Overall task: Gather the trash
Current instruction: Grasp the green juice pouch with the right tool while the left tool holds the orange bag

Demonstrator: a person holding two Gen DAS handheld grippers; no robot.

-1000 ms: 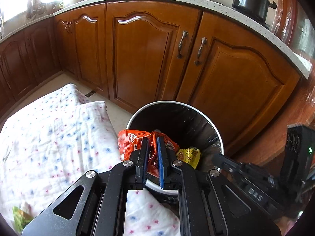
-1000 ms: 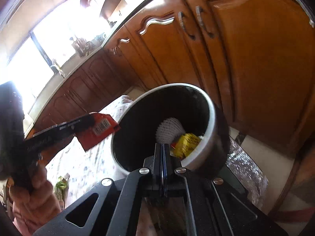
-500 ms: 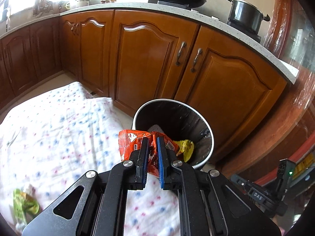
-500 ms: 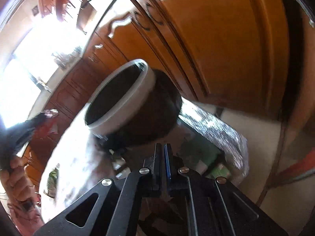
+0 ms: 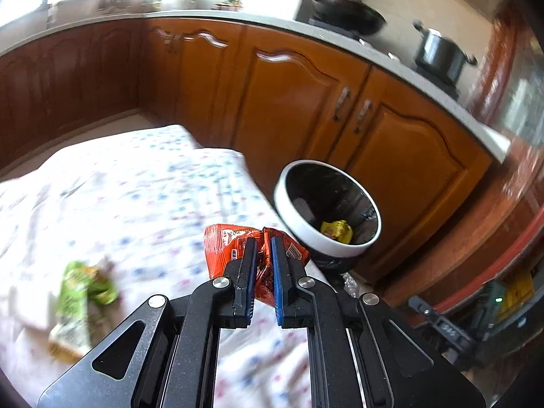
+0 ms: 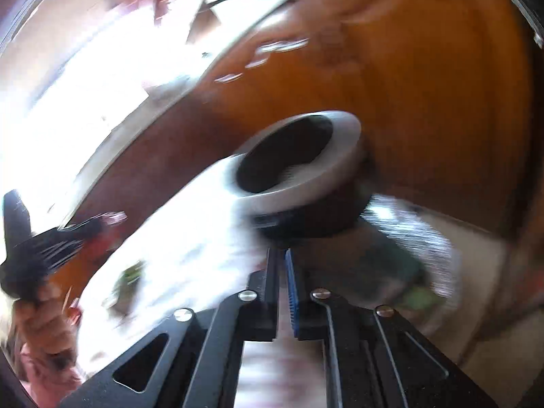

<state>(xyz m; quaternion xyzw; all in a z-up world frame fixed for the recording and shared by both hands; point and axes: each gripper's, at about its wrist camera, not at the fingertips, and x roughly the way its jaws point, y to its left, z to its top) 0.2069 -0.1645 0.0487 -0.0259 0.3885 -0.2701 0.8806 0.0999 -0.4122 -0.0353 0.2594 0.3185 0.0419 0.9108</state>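
Observation:
My left gripper [image 5: 262, 242] is shut on an orange-red snack wrapper [image 5: 222, 242] and holds it above the dotted white cloth [image 5: 136, 204], short of the trash bin. The bin [image 5: 326, 239] has a white rim and a black liner, and holds a yellow wrapper [image 5: 335, 230] and a white piece. It stands to the right of the gripper. A green wrapper [image 5: 83, 282] lies on the cloth at the left. In the blurred right wrist view my right gripper [image 6: 282, 255] is empty, its jaws a narrow slit apart, low in front of the bin [image 6: 306, 187].
Brown wooden cabinets [image 5: 299, 102] run behind the bin under a pale countertop with a wok [image 5: 346, 13] and a pot [image 5: 442, 54]. A clear plastic wrap [image 6: 408, 248] lies on the floor right of the bin. The left gripper and hand [image 6: 37, 255] show at the left of the right wrist view.
My left gripper has pulled back and up from the bin with the orange wrapper still held. My right gripper has dropped low beside the bin and its jaws have parted slightly.

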